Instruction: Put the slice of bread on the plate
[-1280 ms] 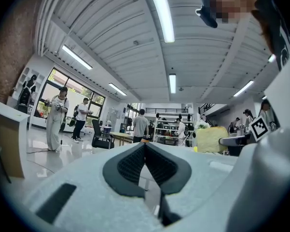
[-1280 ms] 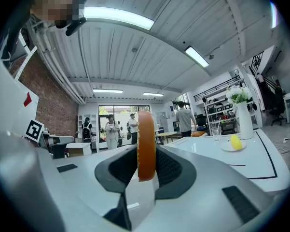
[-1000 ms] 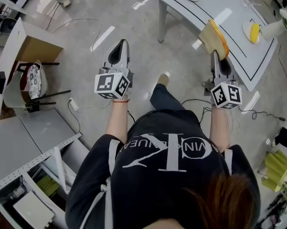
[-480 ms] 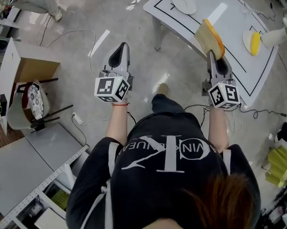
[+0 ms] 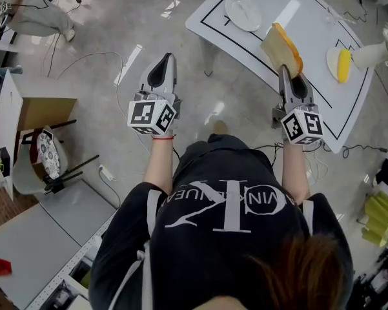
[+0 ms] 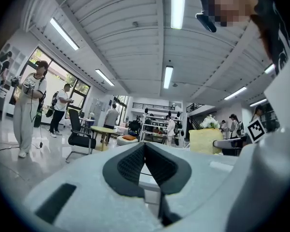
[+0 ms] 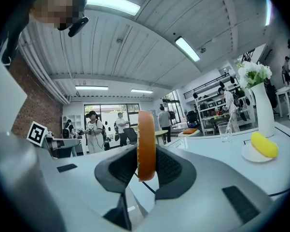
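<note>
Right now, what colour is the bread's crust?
Orange. The bread crust shows best in the right gripper view.

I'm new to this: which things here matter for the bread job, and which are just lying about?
Part of the job: bread, empty plate, right gripper, table.
Lying about: yellow fruit, vase, glass, box.

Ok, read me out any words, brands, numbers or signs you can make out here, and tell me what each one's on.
"CK": large white monogram, seen upside down, on the person's black shirt.
Smaller white letters across it: creased, not readable in full.
Marker cubes: black-and-white square codes, no words.
Nothing else is legible.
</note>
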Motion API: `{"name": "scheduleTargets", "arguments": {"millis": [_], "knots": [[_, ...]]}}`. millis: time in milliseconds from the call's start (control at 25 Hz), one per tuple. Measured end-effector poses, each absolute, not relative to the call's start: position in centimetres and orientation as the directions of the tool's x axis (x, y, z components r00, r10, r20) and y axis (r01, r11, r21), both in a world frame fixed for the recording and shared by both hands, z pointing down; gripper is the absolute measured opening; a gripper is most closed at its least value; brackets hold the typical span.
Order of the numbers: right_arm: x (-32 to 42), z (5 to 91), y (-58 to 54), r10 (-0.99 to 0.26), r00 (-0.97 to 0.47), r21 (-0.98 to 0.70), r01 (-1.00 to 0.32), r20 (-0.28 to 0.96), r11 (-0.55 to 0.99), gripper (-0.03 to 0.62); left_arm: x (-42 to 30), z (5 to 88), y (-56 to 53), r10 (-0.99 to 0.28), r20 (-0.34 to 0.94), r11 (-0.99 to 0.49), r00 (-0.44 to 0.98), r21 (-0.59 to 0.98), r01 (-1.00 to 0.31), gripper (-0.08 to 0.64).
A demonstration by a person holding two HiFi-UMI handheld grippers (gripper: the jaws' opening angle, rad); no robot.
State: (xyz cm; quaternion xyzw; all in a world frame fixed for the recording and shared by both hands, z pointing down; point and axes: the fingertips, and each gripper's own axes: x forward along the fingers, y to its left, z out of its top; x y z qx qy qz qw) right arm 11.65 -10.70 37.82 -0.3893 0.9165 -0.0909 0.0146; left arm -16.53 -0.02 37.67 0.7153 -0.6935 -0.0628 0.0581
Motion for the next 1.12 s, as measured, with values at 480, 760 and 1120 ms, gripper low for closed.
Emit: {"name": "scheduleTargets", "arguments": {"millis": [480, 760, 1120], "knots": [[11.5, 37.8, -13.1, -0.721, -0.691, -0.193, -0.715, 0.05, 0.672, 0.095, -16.6, 37.4, -4.3, -0.997, 0.0, -0.072, 0.073, 0.161, -0.984, 0.005], [10.7, 38.7, -16.1, -0.738, -0.671, -0.209, -0.734, 0.072, 0.646, 0.095, -16.8, 38.1, -9.5, -0.99, 0.022, -0.135, 0.141, 0.167, -0.977, 0.005], [8.6, 39.9, -21.0, -0.753, -0.648, -0.249, -0.753, 0.115, 0.61, 0.095, -17.5, 38.2, -17.7, -0.969, 0.048, -0.23, 0.241, 0.167, -0.959, 0.005]]}}
